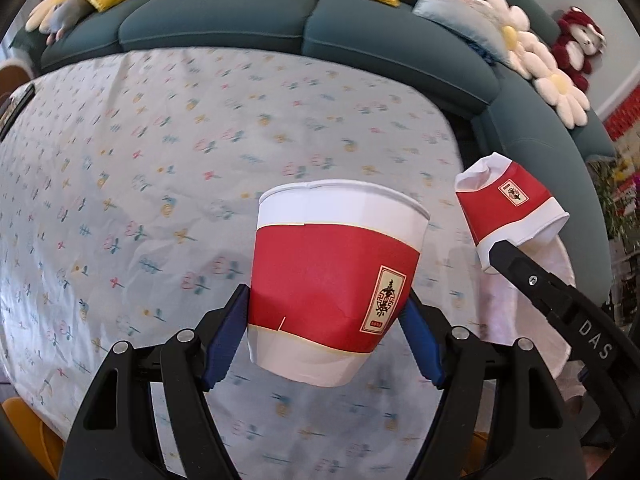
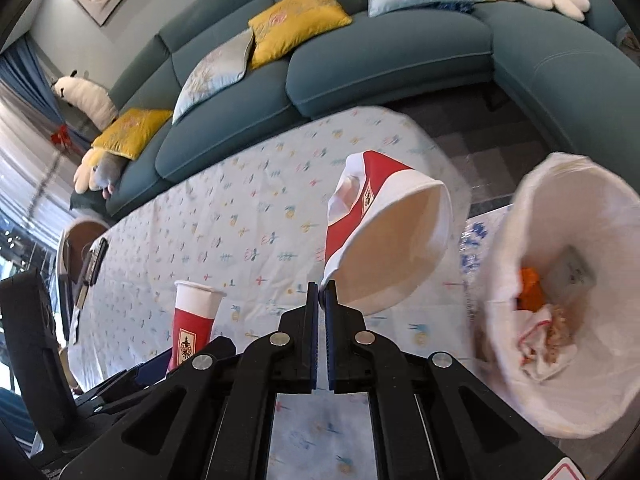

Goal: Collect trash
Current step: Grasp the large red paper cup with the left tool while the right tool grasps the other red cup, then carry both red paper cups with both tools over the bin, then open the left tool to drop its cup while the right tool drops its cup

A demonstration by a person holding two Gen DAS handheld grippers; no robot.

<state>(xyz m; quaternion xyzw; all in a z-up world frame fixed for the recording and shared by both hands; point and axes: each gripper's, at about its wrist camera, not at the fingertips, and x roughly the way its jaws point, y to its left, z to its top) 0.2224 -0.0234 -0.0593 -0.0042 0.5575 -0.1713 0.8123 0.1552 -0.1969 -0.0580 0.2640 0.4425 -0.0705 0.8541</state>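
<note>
An upright red and white paper cup (image 1: 332, 276) hangs just above the floral tablecloth (image 1: 160, 160), and my left gripper (image 1: 326, 300) is shut on its sides with the blue pads (image 1: 224, 340). The same cup (image 2: 194, 316) shows at the lower left of the right wrist view. My right gripper (image 2: 321, 288) is shut on the rim of a second, crushed red and white cup (image 2: 384, 236), which is tilted with its mouth toward the camera. From the left wrist view that crushed cup (image 1: 508, 208) hangs past the table's right end.
A white-lined bin (image 2: 592, 208) stands off the table's right end, with wrappers and orange scraps inside. A dark remote (image 2: 94, 264) lies at the table's far left. A teal sofa (image 2: 360, 64) with cushions curves behind the table.
</note>
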